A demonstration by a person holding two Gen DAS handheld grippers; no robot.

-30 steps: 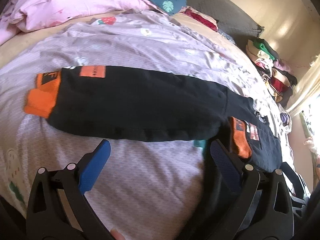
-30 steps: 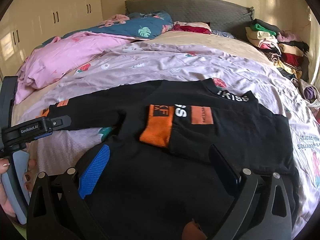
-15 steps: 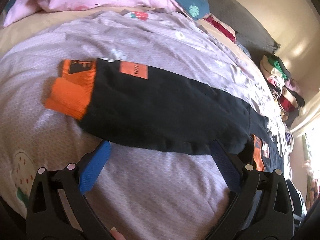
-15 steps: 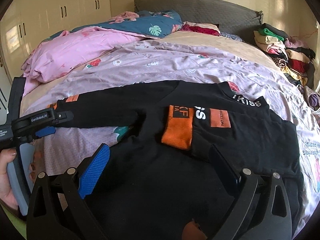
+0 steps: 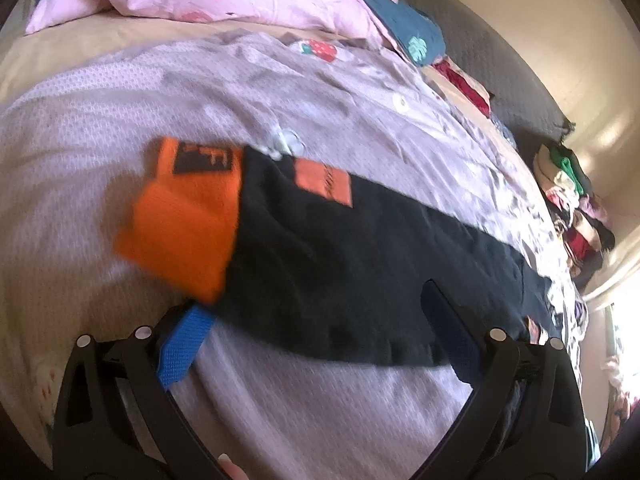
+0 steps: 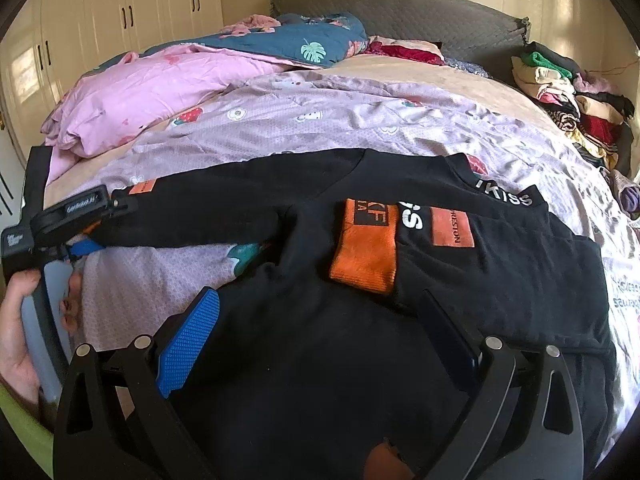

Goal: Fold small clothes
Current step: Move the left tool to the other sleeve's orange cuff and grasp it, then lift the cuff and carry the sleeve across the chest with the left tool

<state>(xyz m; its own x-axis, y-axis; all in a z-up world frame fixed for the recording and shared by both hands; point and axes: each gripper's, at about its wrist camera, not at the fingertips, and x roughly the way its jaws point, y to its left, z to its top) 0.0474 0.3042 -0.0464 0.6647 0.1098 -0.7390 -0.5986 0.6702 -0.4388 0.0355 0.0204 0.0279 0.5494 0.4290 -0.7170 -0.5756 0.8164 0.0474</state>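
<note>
A black sweatshirt (image 6: pixel 320 360) with orange cuffs lies flat on the lilac bedsheet (image 6: pixel 360 120). One sleeve is folded across the chest, its orange cuff (image 6: pixel 366 248) beside an orange patch (image 6: pixel 452 228). The other sleeve (image 5: pixel 360 256) stretches out to the left, ending in an orange cuff (image 5: pixel 188 216). My left gripper (image 5: pixel 316 328) is open, its fingers straddling the near edge of this sleeve by the cuff; it also shows in the right wrist view (image 6: pixel 84 220). My right gripper (image 6: pixel 320 332) is open and empty, hovering over the sweatshirt's body.
A pink duvet (image 6: pixel 160 92) and a teal blanket (image 6: pixel 304 44) are bunched at the far left of the bed. A pile of folded clothes (image 6: pixel 568 96) sits at the far right by the grey headboard (image 6: pixel 400 12). White cupboards (image 6: pixel 120 20) stand behind.
My left gripper has moved left along the outstretched sleeve and closer, so its fingers now reach the sleeve edge near the cuff. My right gripper has stayed over the body, edging slightly nearer.
</note>
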